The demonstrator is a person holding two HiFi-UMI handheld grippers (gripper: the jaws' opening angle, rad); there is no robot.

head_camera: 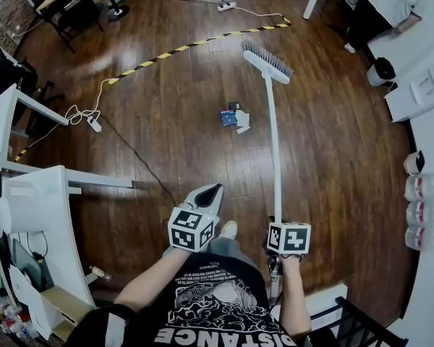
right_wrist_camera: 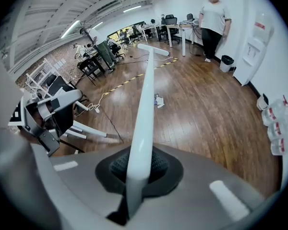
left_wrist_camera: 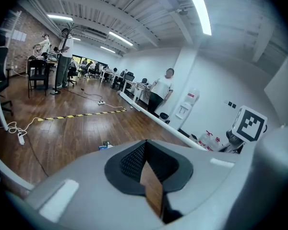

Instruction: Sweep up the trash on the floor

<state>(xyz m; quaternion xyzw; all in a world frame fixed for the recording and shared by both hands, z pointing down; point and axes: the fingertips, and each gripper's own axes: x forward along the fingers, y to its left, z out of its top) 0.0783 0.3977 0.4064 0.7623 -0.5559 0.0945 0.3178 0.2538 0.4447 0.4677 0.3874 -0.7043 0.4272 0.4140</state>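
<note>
Room: open office, dark plank floor [head_camera: 166, 129]. A yellow-and-black tape line [head_camera: 195, 44] runs across it from 10 to 1 o'clock, and a white power strip [head_camera: 226, 6] lies beyond that at 12.

Item 1, trash [head_camera: 234, 117]: a small cluster of blue and white scraps, loose on the floor at 12 o'clock from the person. It lies well ahead of both tongs and is not gathered.

Item 2, broom [head_camera: 273, 136]: white handle running out toward 12 o'clock. The broom head [head_camera: 267, 62] sits past the trash, at 1 o'clock from it and apart from it. Whether the bristles touch the floor cannot be told.

Item 3, right tongs [head_camera: 277, 223]: clamped on the near end of the broom handle.

Item 4, left tongs [head_camera: 211, 192]: tips closed together with nothing between them, hanging at 9 o'clock from the handle, clear of it.

Status: the sweep appears barely begun. The broom is in hand and reached beyond the scraps, which suggests a pull toward 6 o'clock. All the trash remains to be collected, and no dustpan shows.
</note>
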